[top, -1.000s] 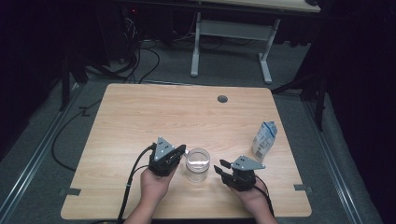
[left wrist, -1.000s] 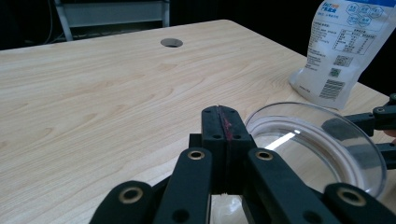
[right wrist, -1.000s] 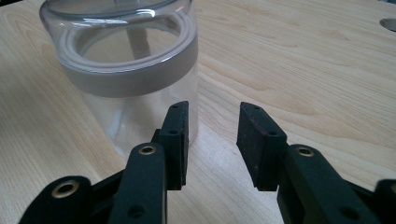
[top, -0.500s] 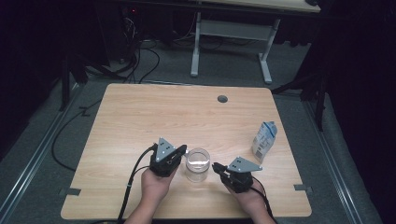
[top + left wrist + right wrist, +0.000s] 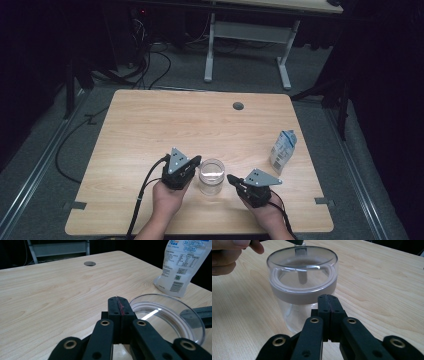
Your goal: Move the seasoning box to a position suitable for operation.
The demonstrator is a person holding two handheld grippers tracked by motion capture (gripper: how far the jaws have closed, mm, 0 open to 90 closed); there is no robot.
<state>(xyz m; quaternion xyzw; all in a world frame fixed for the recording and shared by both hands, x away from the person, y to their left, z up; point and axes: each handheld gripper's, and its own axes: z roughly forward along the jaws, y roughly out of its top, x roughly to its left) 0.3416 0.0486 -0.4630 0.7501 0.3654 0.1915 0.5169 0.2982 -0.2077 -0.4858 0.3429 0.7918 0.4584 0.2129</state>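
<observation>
Jar (image 5: 211,176) sits near the front edge of the table (image 5: 150,125), upright, clear plastic with its see-through lid (image 5: 302,265) on, right between the two grippers. Left gripper (image 5: 194,161) is clenched on nothing, jaws pressed flat together, tip just beside the lid's rim on the jar's left. Right gripper (image 5: 232,178) has just been closing and is now pinched tight too, with nothing between the jaws, tip pointing at the jar from the other side; whether it touches the wall I can't tell. So my read is that this is the lining-up stage before any real grab: nobody has hold of the jar yet. Next move probably needs one set of jaws spread wide enough to brace the body and the other to take the lid, since closed tips can only nudge it. Milky white pouch (image 5: 283,150) stands well off to the right, not in play yet.
</observation>
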